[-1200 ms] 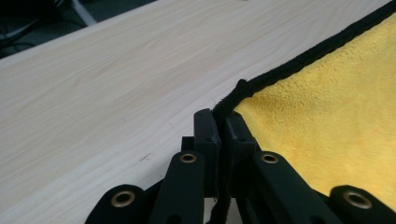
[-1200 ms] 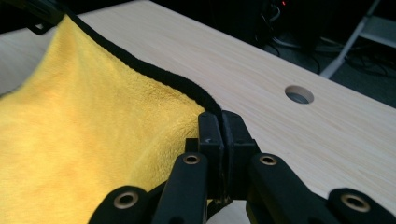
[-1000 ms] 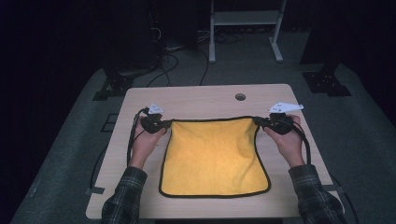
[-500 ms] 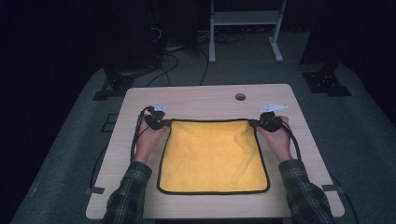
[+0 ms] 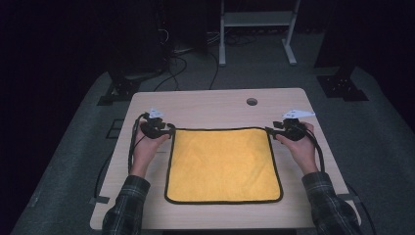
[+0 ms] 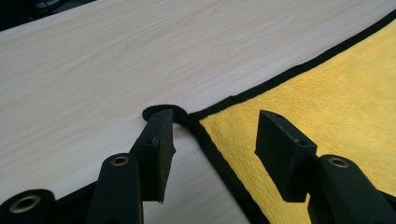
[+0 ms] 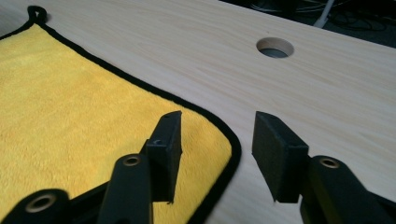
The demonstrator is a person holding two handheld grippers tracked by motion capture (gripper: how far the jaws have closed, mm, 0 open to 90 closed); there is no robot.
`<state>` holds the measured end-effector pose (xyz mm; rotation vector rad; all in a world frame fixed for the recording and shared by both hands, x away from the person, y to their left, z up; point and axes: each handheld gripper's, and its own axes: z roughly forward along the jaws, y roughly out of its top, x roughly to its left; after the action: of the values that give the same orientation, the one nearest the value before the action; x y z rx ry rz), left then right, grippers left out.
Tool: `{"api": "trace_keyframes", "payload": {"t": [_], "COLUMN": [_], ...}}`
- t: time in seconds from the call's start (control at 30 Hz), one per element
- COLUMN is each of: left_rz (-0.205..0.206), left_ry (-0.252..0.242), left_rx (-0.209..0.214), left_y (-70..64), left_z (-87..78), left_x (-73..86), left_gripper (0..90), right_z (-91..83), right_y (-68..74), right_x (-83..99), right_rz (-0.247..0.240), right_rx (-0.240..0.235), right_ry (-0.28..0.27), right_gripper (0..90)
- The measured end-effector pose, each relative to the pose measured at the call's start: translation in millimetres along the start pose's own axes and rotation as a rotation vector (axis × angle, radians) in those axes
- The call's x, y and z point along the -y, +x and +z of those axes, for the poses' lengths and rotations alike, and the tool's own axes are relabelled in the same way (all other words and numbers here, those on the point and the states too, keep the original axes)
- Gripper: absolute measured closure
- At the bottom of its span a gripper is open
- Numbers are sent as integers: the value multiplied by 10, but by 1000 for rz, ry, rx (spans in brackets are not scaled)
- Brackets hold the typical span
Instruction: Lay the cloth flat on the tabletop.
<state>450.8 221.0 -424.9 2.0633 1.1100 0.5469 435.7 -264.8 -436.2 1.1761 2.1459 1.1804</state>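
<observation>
A yellow cloth (image 5: 222,164) with black trim lies flat and spread out on the light wooden table (image 5: 215,105). My left gripper (image 5: 170,130) sits at its far left corner with jaws open, straddling the trim and a small black hanging loop (image 6: 159,110) in the left gripper view (image 6: 212,140). At the far right corner my right gripper (image 5: 270,132) is open too; the rounded cloth corner (image 7: 224,144) lies between its jaws (image 7: 215,140). Neither gripper holds the cloth (image 7: 70,107).
A round cable hole (image 5: 251,101) is in the table near its far edge, also visible as a hole (image 7: 274,47) in the right gripper view. Bare wood surrounds the cloth on all sides. Black cables (image 5: 132,147) trail from both grippers. Stands and a white frame sit on the dark floor behind.
Both grippers have let go of the cloth's far corners and now stand open. The cloth has settled flat, and the hands have drifted slightly outward.
</observation>
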Motion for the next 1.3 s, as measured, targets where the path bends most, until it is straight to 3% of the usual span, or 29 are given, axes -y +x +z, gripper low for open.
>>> {"api": "trace_keyframes", "payload": {"t": [0.17, 0.33, 0.53, 0.6, 0.77, 0.93, 1.17, 1.3], "left_rz": [-26, -2, -31, -21, -41, -37, -40, -43], "left_ry": [14, 9, 2, -1, -4, 17, 38, 26], "left_rx": [45, 68, 35, 22, 34, 34, 32, 37], "left_y": [-27, -125, -215, -240, -304, -365, -419, -428], "left_z": [-125, -219, -289, -315, -370, -418, -423, -385], "left_x": [161, 331, 545, 582, 663, 721, 821, 820], "left_gripper": [493, 531, 492, 482, 508, 529, 551, 531], "right_z": [-142, -296, -456, -495, -582, -636, -612, -589], "right_y": [-73, -125, -177, -203, -236, -249, -230, -198], "right_x": [202, 381, 610, 686, 851, 919, 957, 969], "right_rz": [34, 41, 80, 89, 106, 116, 94, 70], "right_rx": [12, 37, 51, 64, 89, 93, 100, 92], "right_ry": [8, 52, 83, 93, 124, 129, 133, 126], "right_gripper": [463, 440, 433, 433, 423, 410, 383, 300]}}
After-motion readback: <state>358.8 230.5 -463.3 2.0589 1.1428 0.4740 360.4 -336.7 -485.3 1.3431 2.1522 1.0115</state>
